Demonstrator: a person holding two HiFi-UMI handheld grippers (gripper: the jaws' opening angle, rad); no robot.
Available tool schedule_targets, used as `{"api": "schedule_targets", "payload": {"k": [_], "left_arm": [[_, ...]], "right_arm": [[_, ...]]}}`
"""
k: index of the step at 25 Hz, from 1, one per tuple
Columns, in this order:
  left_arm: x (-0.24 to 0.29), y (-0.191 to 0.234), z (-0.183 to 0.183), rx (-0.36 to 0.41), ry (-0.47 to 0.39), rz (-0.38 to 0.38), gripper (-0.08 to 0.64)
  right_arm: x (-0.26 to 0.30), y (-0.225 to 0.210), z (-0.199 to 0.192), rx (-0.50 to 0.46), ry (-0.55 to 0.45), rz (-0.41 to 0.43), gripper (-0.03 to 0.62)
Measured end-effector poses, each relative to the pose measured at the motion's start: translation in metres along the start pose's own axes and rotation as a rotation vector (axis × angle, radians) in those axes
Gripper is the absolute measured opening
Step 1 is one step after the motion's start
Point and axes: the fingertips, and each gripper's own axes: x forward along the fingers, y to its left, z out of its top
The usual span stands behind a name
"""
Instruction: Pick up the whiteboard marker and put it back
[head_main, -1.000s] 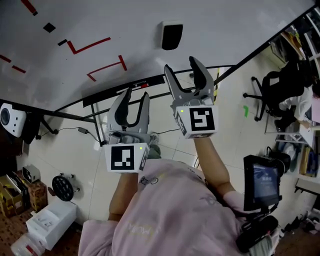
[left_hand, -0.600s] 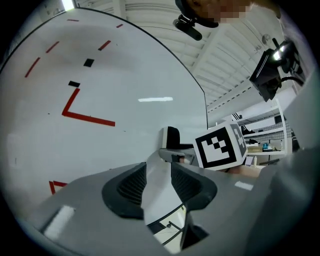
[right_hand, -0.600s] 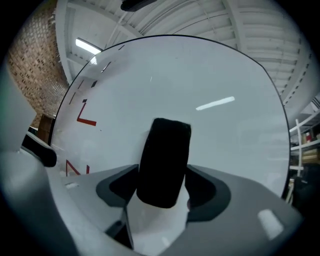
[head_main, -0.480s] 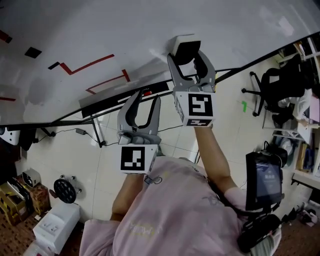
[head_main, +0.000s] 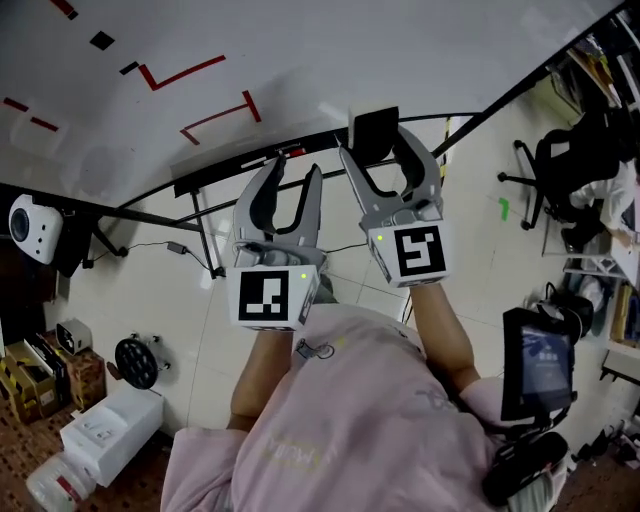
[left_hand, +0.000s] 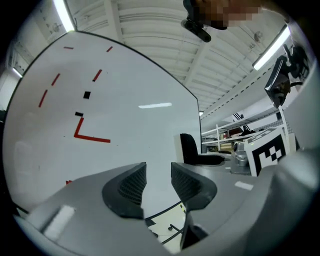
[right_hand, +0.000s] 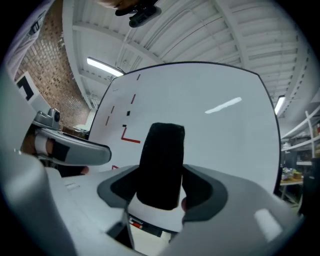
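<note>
Left gripper (head_main: 293, 170) is empty, jaws narrowly apart. Marker (head_main: 290, 152) lies untouched on the tray (head_main: 220, 178), at its twelve o'clock. Right gripper (head_main: 375, 142), clear of the eraser (head_main: 375, 125) a second ago, has just been closing and now clamps it. Judgement: marker pickup not begun.

No word, number or brand can be read. Only red strokes (head_main: 214, 115) are marked on the whiteboard (head_main: 420, 50) (the shirt (head_main: 350, 430) print is blurred).
</note>
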Motion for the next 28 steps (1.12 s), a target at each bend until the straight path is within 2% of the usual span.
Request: {"api": "schedule_targets", "payload": {"k": [3, 5, 10, 14, 22, 28], "left_arm": [[-0.045, -0.045, -0.003, 0.044, -0.005, 0.028, 0.14], [-0.08, -0.075, -0.01, 0.071, 0.016, 0.064, 0.097], [-0.165, -0.126, -0.023, 0.02, 0.091, 0.113, 0.095], [-0.216, -0.16, -0.017, -0.004, 0.07, 0.132, 0.095], [-0.297, -0.217, -0.021, -0.019, 0.073, 0.061, 0.095], [-0.363, -0.272, -0.024, -0.045, 0.068, 0.02, 0.097]], "right_arm": [[-0.073, 0.01, 0.004, 0.027, -0.029, 0.02, 0.268], [-0.127, 0.016, 0.005, 0.042, -0.042, 0.038, 0.27], [-0.245, 0.031, -0.01, 0.074, 0.006, 0.038, 0.27], [-0.315, 0.04, -0.018, 0.098, 0.044, 0.03, 0.27], [-0.413, 0.078, -0.02, 0.113, 0.065, -0.033, 0.267], [-0.503, 0.104, -0.005, 0.149, 0.004, -0.059, 0.264]]}}
